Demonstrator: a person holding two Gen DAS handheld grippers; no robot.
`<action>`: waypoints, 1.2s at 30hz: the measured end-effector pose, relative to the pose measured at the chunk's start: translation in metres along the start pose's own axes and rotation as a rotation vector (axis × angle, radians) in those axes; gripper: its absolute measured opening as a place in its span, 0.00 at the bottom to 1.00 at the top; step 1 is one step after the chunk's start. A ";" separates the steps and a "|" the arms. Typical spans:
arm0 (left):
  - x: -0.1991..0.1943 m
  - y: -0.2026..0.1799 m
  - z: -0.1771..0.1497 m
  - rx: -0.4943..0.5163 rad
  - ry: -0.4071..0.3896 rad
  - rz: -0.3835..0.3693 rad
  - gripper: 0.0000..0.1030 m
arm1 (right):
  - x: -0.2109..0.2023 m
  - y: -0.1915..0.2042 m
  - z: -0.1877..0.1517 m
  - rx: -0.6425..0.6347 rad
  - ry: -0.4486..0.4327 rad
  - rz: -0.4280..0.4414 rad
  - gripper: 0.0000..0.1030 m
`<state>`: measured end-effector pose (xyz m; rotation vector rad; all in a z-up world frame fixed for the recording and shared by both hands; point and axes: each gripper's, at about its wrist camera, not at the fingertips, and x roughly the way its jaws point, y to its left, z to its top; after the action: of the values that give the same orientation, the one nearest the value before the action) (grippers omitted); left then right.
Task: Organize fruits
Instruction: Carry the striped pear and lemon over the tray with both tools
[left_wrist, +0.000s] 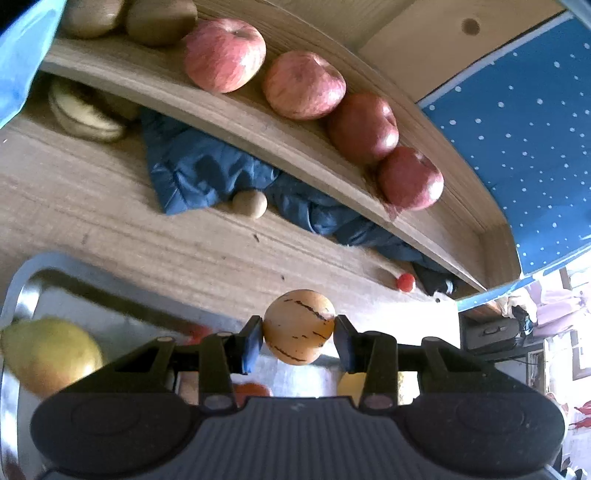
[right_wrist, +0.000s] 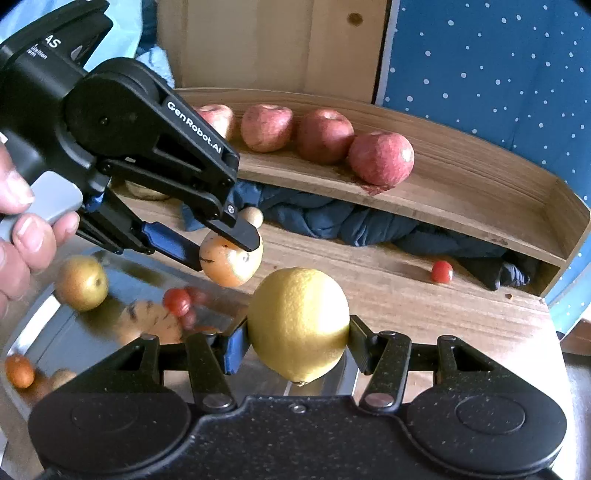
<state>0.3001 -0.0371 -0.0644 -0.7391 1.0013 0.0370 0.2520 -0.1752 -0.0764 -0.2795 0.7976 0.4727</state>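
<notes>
The left gripper (left_wrist: 298, 338) pinches a small round orange-tan fruit with dark streaks (left_wrist: 299, 326) between its fingers, held at the fruit's widest part above the near edge of the wooden counter (left_wrist: 110, 206). In the right wrist view the same fruit (right_wrist: 231, 262) sits left of centre, gripped by the left gripper (right_wrist: 225, 247). The right gripper (right_wrist: 295, 345) has its fingers pressed against the flanks of a large yellow lemon (right_wrist: 298, 325), low in the frame.

A shiny metal tray (right_wrist: 66, 332) at the lower left holds more fruit: a yellow-green pear (right_wrist: 82, 282), a red cherry tomato (right_wrist: 177, 301) and a small orange fruit (right_wrist: 19, 371). Four red apples (right_wrist: 380, 158) line the raised wooden shelf (right_wrist: 480, 206) across the upper part of the frame, and brown kiwis (left_wrist: 159, 20) lie at the shelf's far end, upper left in the left wrist view. Crumpled dark blue cloth (right_wrist: 351, 221) fills the space below the shelf, and a loose red cherry tomato (right_wrist: 442, 271) rests on the counter at right.

Both fruits are smooth and round, so a slack pinch could let either slide out and roll off the counter. The two grippers are close together; carrying both to the shelf at once risks a knock. The shelf has only a low front lip, and a fruit set down carelessly could nudge the apples or roll along.
</notes>
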 end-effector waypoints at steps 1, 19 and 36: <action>-0.003 0.000 -0.004 0.001 -0.001 0.000 0.44 | -0.003 0.001 -0.002 -0.002 0.000 0.004 0.56; -0.054 0.023 -0.078 0.030 -0.009 0.021 0.44 | -0.047 0.027 -0.045 -0.026 0.021 0.101 0.56; -0.086 0.055 -0.122 0.065 -0.006 0.080 0.44 | -0.055 0.052 -0.066 -0.093 0.053 0.169 0.56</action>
<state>0.1413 -0.0401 -0.0664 -0.6385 1.0215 0.0759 0.1518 -0.1738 -0.0831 -0.3135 0.8556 0.6645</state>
